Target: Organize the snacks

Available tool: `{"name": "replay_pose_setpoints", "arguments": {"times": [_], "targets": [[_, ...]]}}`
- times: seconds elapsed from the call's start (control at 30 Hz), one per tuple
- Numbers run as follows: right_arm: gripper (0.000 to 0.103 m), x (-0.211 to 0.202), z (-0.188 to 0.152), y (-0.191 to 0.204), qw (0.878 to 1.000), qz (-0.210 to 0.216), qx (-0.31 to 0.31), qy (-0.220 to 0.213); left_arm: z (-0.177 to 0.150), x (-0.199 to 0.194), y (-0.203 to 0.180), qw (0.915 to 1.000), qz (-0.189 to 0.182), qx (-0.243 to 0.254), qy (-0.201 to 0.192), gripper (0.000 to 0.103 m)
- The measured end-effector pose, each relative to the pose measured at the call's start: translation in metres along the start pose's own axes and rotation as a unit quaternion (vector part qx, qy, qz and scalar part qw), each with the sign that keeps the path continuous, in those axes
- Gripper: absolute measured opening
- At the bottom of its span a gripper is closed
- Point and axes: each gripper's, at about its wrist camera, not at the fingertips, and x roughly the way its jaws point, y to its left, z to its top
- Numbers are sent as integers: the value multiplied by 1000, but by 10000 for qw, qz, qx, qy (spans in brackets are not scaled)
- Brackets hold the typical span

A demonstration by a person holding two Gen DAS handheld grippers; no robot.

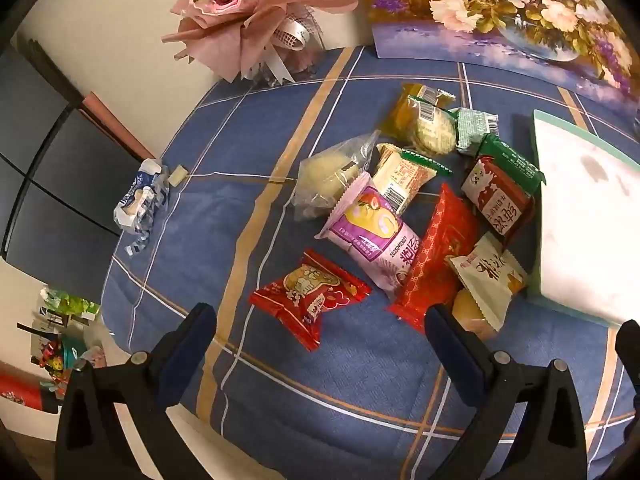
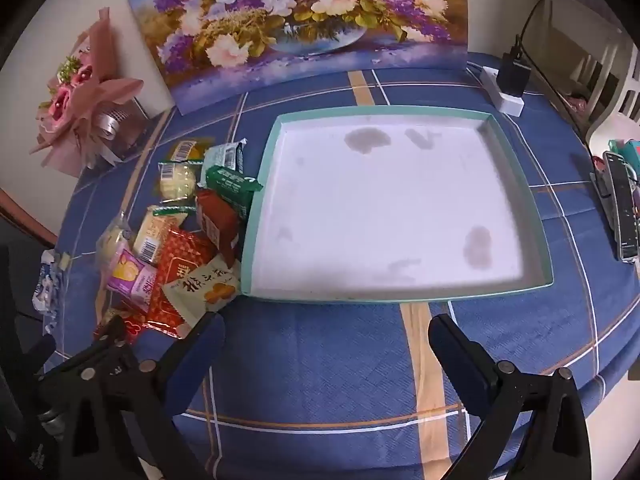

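Several wrapped snacks lie heaped on the blue checked tablecloth, among them a small red packet (image 1: 310,294), a pink-purple packet (image 1: 374,236), a long red packet (image 1: 434,256) and a green packet (image 2: 232,184). A shallow box (image 2: 400,300) with a teal rim and a white, stained floor stands to their right with nothing in it. My left gripper (image 1: 320,328) hovers open above the cloth just in front of the small red packet. Before the box's near rim, my right gripper (image 2: 326,334) hangs open, nothing between its fingers.
A flower painting (image 2: 304,20) leans on the wall behind the box. A pink bouquet (image 1: 248,12) stands at the back left, and a torn blue-white wrapper (image 1: 138,200) lies near the table's left edge. A power strip (image 2: 504,88) and a remote (image 2: 622,216) sit on the right.
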Motion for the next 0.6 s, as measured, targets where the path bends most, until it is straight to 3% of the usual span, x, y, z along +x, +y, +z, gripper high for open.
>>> {"name": "replay_pose_setpoints", "arguments": {"times": [0.13, 0.23, 0.6], "targets": [[103, -6, -3, -4, 9999, 67, -118, -70, -2, -1, 1, 10000, 56, -14, 5, 103], [103, 4, -5, 7, 9995, -212, -246, 55, -8, 4, -5, 10000, 59, -34, -16, 103], [103, 0, 1, 23, 9987, -156, -480, 57, 2, 6, 1, 9997, 45, -227, 119, 103]]}}
